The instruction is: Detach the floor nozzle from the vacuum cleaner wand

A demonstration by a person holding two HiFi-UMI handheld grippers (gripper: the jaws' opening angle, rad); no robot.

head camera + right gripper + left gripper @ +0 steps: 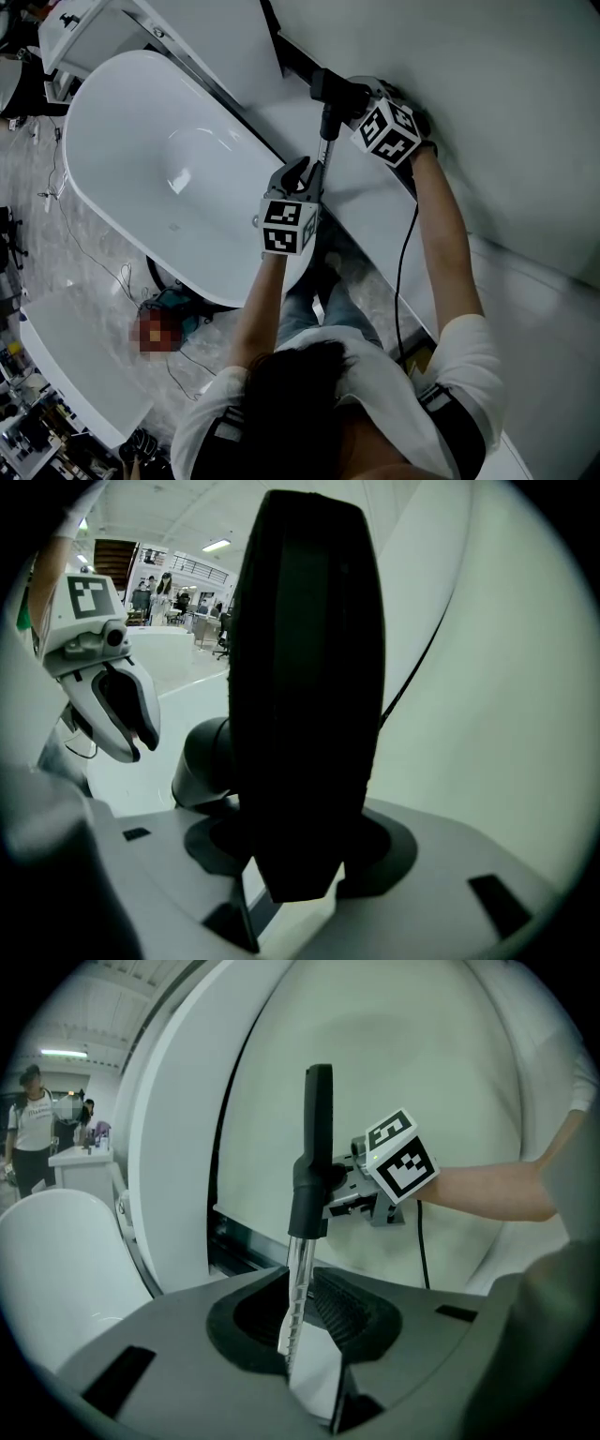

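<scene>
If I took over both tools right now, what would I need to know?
Left hand-held gripper: jaws slightly apart around the metal wand, grip looks loose.
Right hand-held gripper: closed wide on the black floor nozzle.
Done: both ends reached; nozzle is joined to the wand at its black collar.
Left to do: probably tighten on the wand, then pull the nozzle free.

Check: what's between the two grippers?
The wand: its chrome tube runs from left gripper to the nozzle at right gripper. Seen in head view.
</scene>
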